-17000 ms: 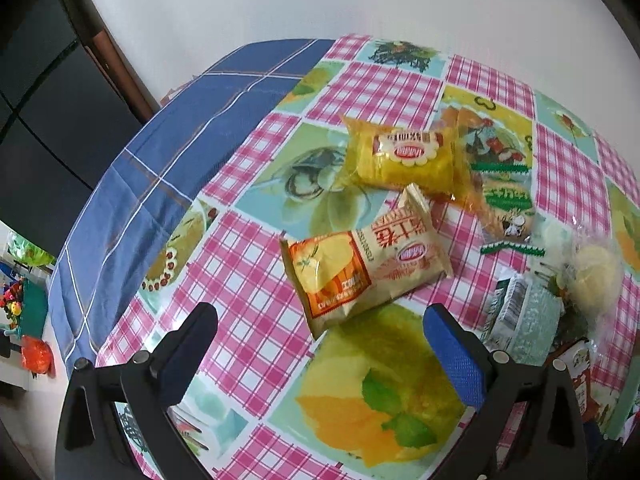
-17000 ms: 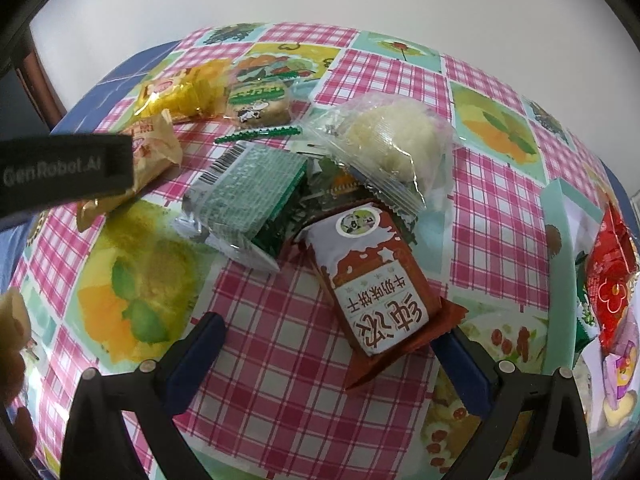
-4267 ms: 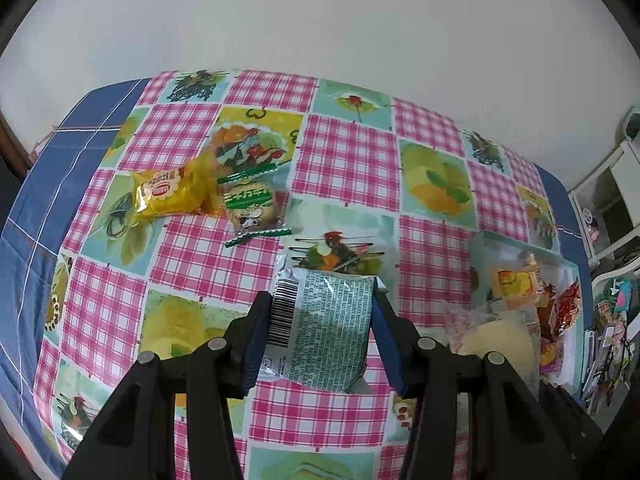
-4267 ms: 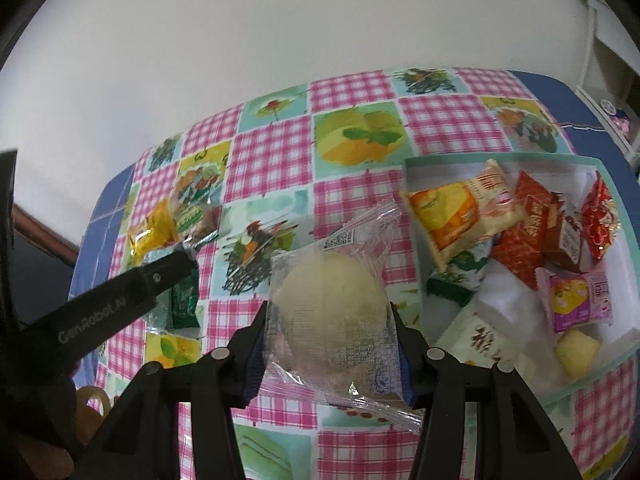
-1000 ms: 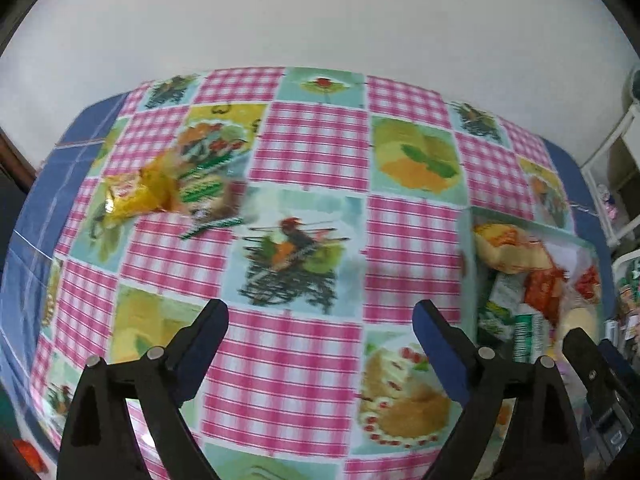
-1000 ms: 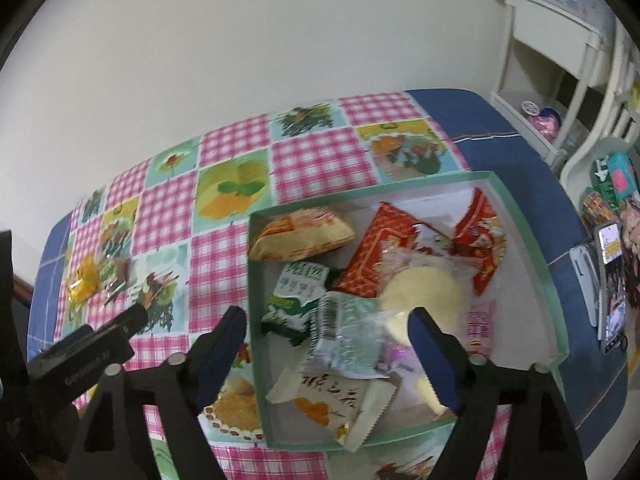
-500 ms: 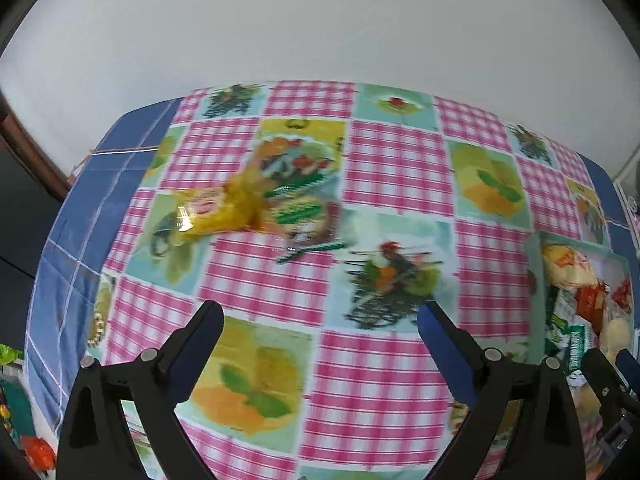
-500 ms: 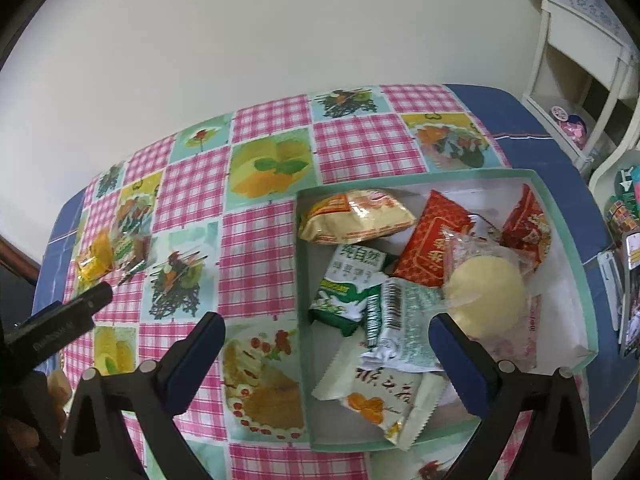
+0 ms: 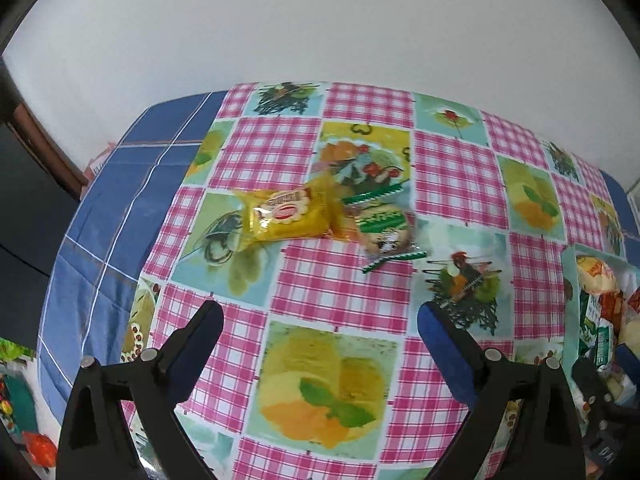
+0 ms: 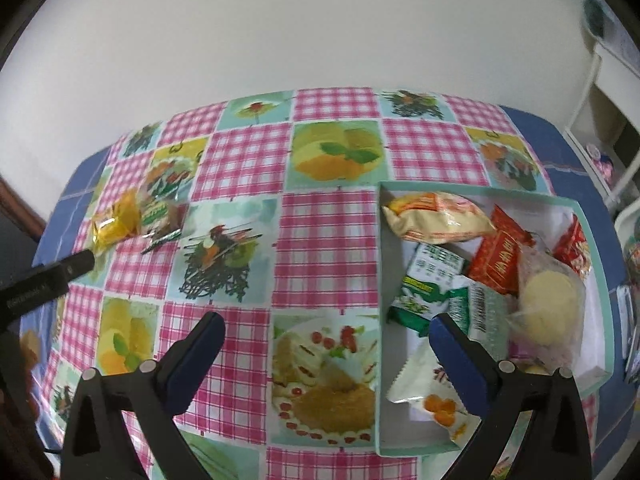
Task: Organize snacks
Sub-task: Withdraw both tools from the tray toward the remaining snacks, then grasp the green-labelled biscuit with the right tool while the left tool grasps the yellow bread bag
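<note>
Both grippers are empty with their jaws spread wide: the left gripper [image 9: 320, 344] hangs over bare patterned tablecloth [image 9: 332, 296], and the right gripper [image 10: 326, 344] hangs over the cloth at the left wall of the teal box [image 10: 596, 280], nothing between the fingers of either. Most of the snacks already lie in that box at the right of the table: an orange-and-cream bag [image 10: 436, 218] at its far end, a red packet [image 10: 498, 258], a green-and-white packet [image 10: 428, 280], a silvery green wrapper [image 10: 486, 318], a clear bag with a pale round cake [image 10: 550, 300] and a white pouch [image 10: 430, 390] at the near end. Two snacks are left on the cloth at the far left, touching each other: a yellow packet [image 9: 290, 214] and, just to its right, a clear green-trimmed cookie pack [image 9: 384, 228]. The step in hand appears to be the reach for these last two; the next move calls for the left gripper to go forward and lower its open fingers astride the yellow packet, which looks soft and crinkly. The box's near right corner is cut off by the right gripper's frame, items under the cake bag are hidden, and the printing on the packets is too small to read.
</note>
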The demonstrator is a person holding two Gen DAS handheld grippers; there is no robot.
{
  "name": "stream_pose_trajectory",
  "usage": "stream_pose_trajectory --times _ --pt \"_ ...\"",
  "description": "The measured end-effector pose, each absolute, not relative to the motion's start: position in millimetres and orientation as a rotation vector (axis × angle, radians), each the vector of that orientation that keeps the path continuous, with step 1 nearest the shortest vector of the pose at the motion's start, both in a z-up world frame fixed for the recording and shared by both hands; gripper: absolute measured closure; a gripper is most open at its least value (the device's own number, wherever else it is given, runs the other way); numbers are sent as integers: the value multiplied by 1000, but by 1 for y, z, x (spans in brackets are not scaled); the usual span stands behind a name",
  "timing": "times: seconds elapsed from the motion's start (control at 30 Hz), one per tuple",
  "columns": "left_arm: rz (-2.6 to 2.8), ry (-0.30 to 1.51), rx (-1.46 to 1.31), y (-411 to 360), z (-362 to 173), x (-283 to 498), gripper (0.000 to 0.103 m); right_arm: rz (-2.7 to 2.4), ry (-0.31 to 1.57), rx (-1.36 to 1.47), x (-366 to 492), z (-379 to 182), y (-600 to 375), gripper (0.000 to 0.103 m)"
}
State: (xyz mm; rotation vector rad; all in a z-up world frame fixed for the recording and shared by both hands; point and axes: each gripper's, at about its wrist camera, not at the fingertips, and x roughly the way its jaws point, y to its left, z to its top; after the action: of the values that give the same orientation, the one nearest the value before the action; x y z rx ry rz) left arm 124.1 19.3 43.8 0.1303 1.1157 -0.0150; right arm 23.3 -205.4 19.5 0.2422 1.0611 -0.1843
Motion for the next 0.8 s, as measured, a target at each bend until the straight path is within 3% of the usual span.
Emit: stream_pose_trajectory --times 0.8 --pt "52 1109 -22 96 30 191 5 -58 1062 198 93 4 -140 0"
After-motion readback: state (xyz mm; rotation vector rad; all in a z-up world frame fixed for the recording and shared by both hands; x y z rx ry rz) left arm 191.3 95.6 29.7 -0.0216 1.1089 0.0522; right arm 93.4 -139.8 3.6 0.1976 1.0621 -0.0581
